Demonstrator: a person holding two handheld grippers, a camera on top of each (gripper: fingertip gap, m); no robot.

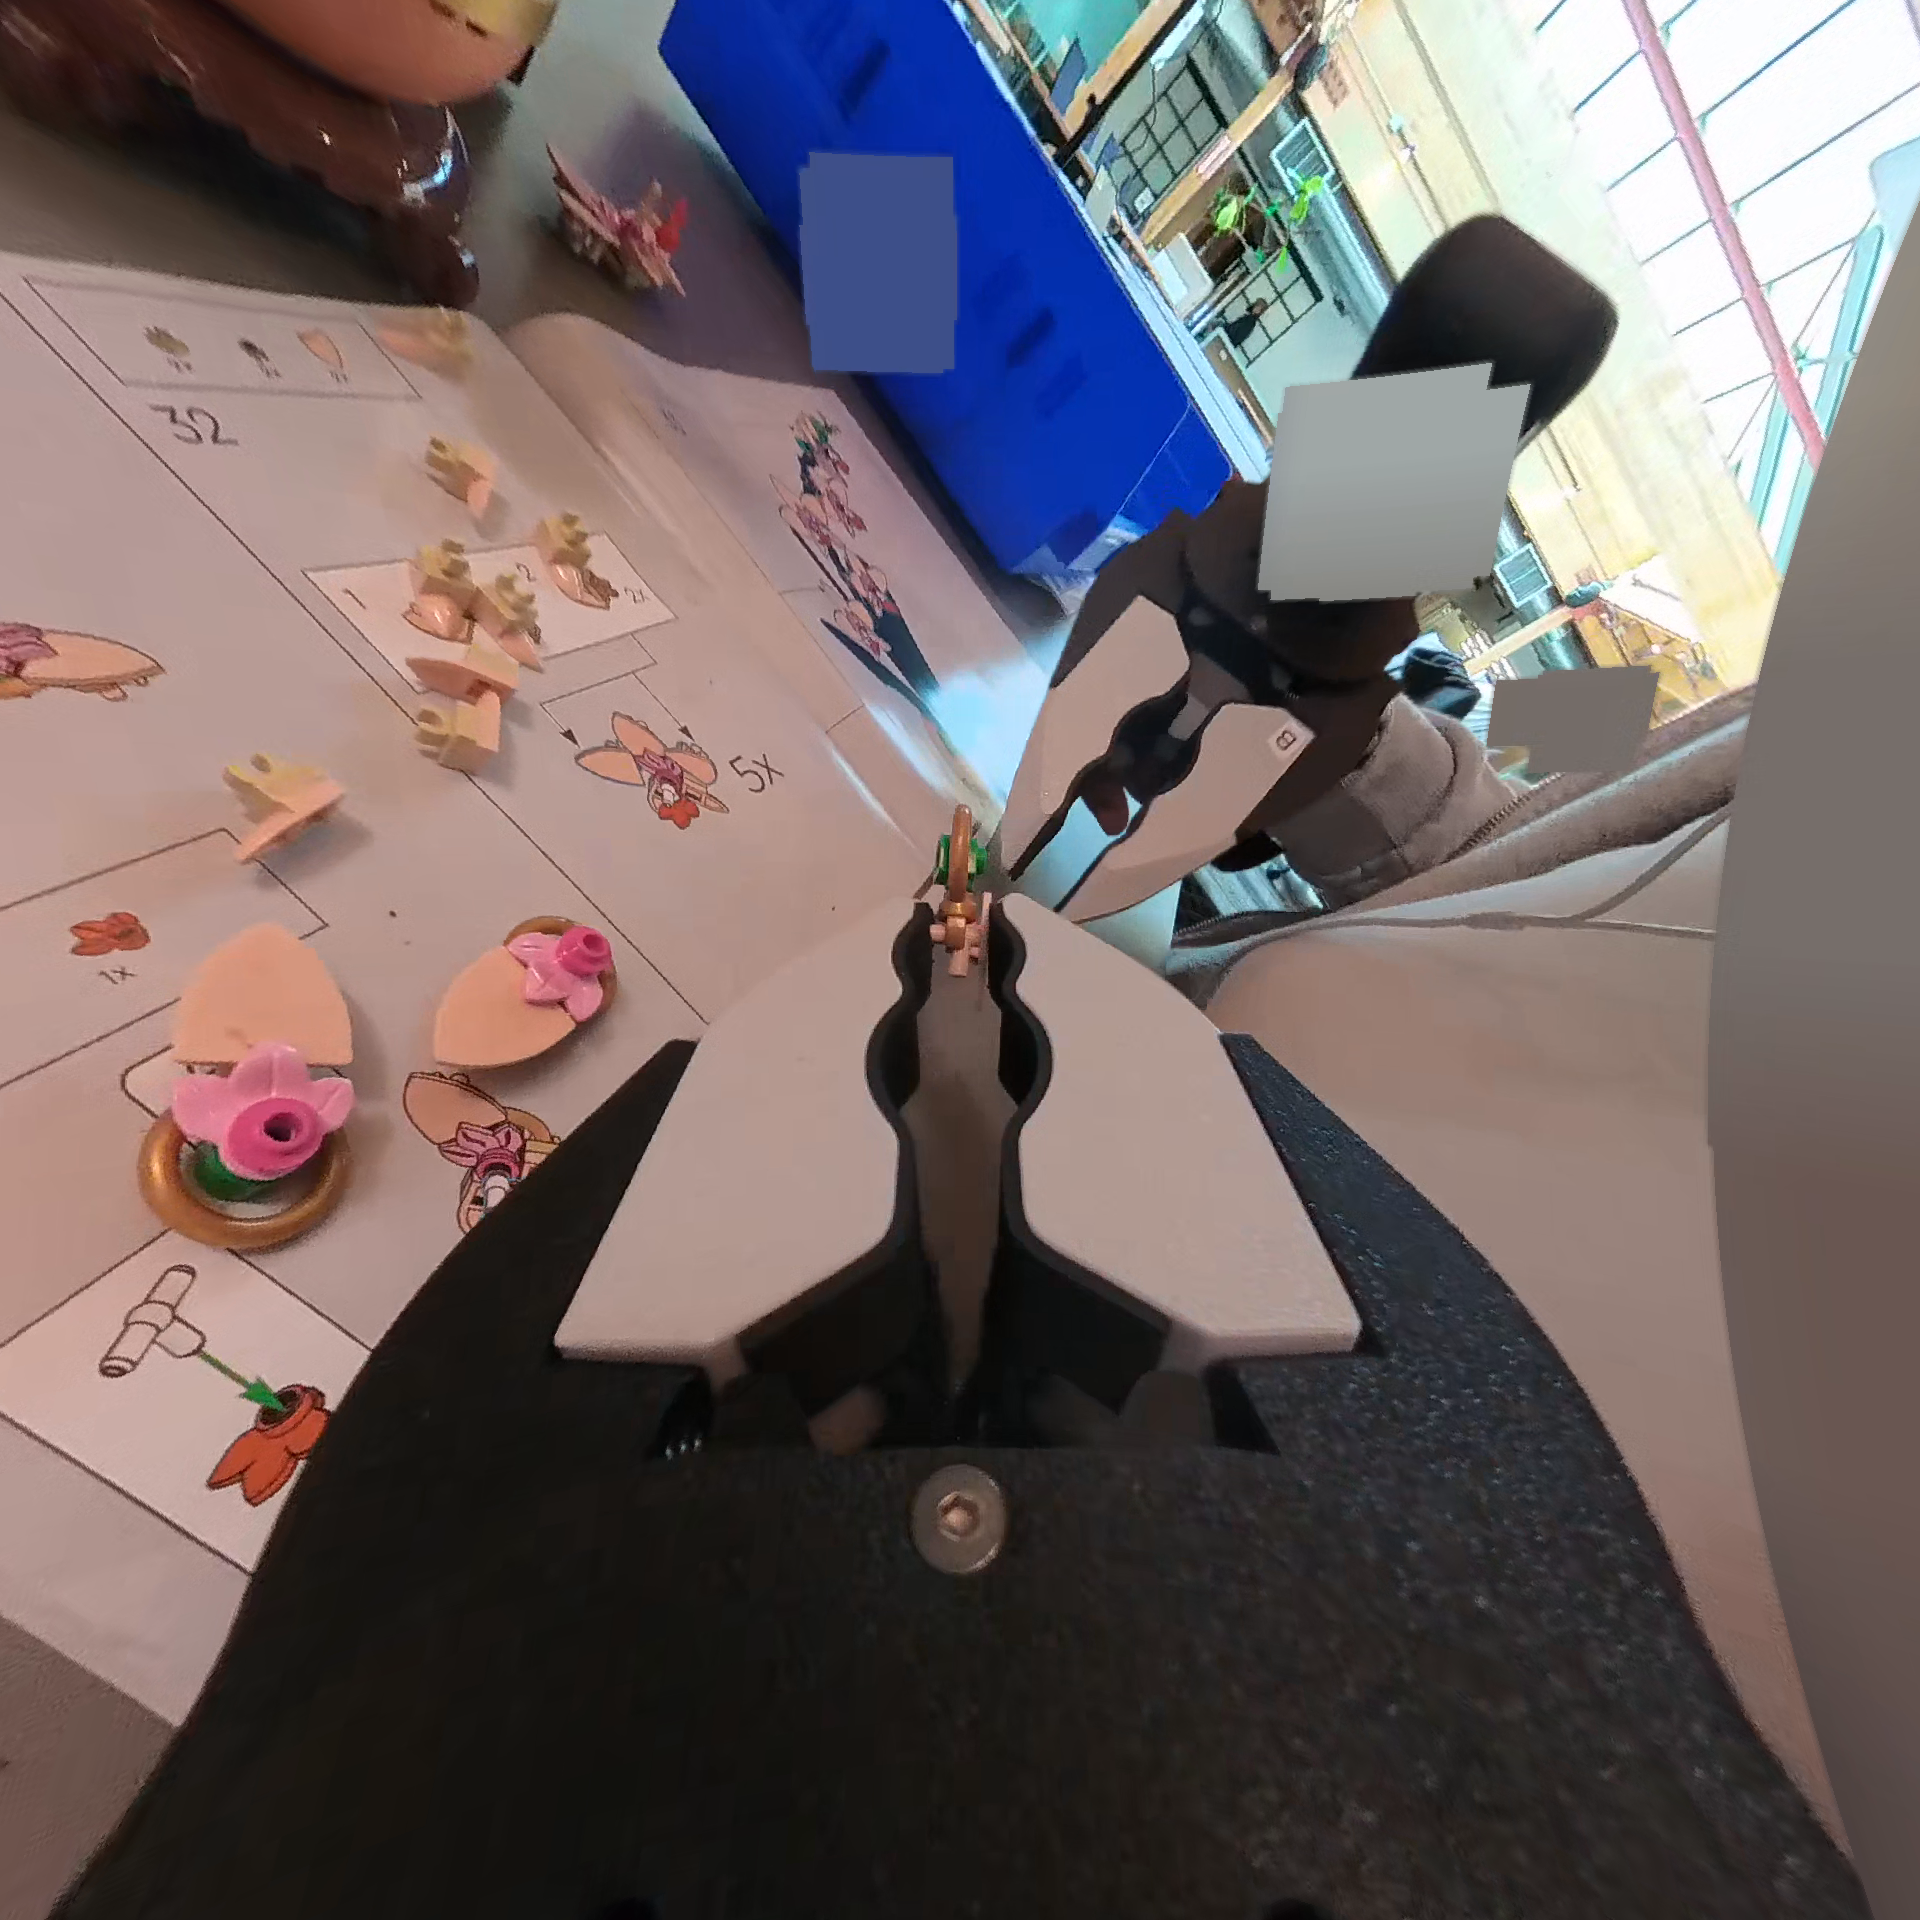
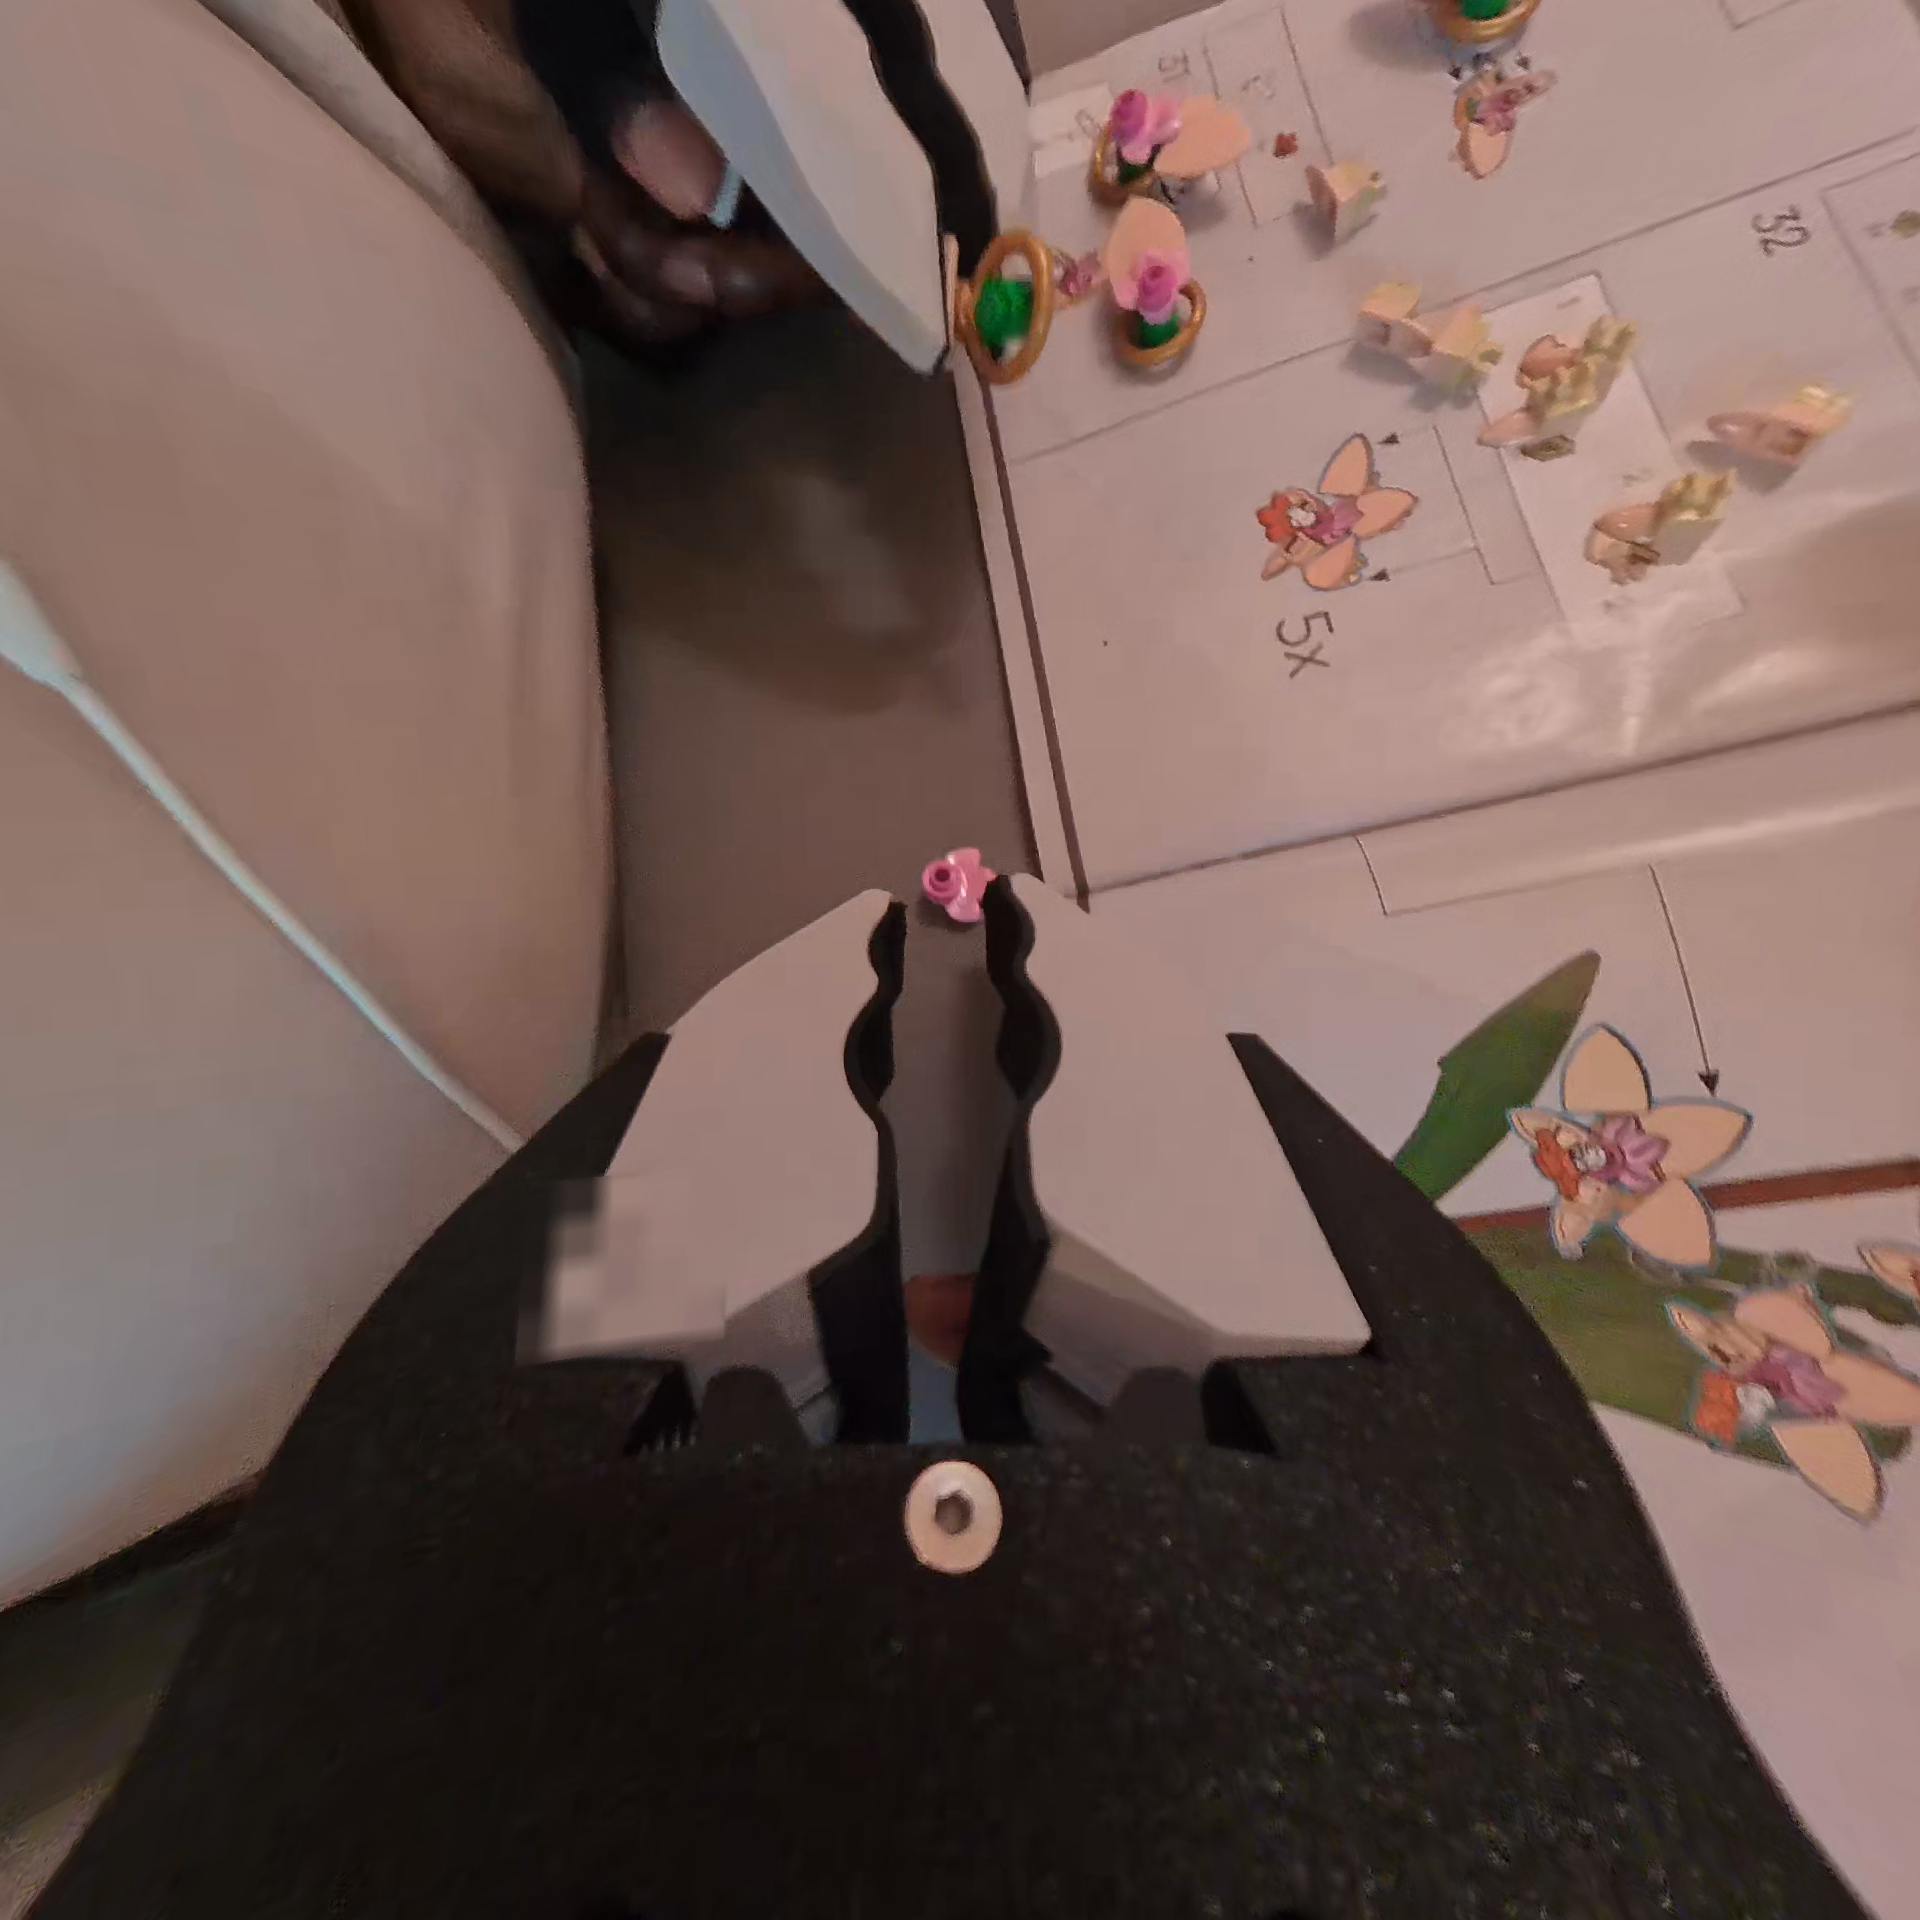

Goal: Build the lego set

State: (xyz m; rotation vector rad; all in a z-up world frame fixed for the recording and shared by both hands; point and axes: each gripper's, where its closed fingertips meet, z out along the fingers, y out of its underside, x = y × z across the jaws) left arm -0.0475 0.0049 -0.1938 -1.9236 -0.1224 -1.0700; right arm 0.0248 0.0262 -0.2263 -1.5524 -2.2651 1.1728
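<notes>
- Left wrist view: my left gripper (image 1: 958,914) has its jaws clamped on a small gold ring assembly (image 1: 961,883), held edge-on, so its long axis runs straight out past the fingertips; a green stud sits in the ring and a tan clip shows between the pads.
- The right gripper (image 1: 1013,868) sits just beyond it, tips nearly touching the ring.
- On the open instruction booklet (image 1: 312,790), toward its near-left corner, stand two finished gold rings, each with a glossy pink flower (image 1: 265,1117) and a smooth peach petal; matte cream and peach pieces (image 1: 468,623) are scattered mid-page.
- A blue bin (image 1: 1039,343) stands past the booklet's far edge.
- Right wrist view: my right gripper (image 2: 945,904) has its jaws closed on a small pink flower piece (image 2: 954,883), stud pointing left.
- The left gripper (image 2: 940,312) holds its ring (image 2: 1003,307) at the booklet's (image 2: 1455,727) left edge, the ring's face toward me.
</notes>
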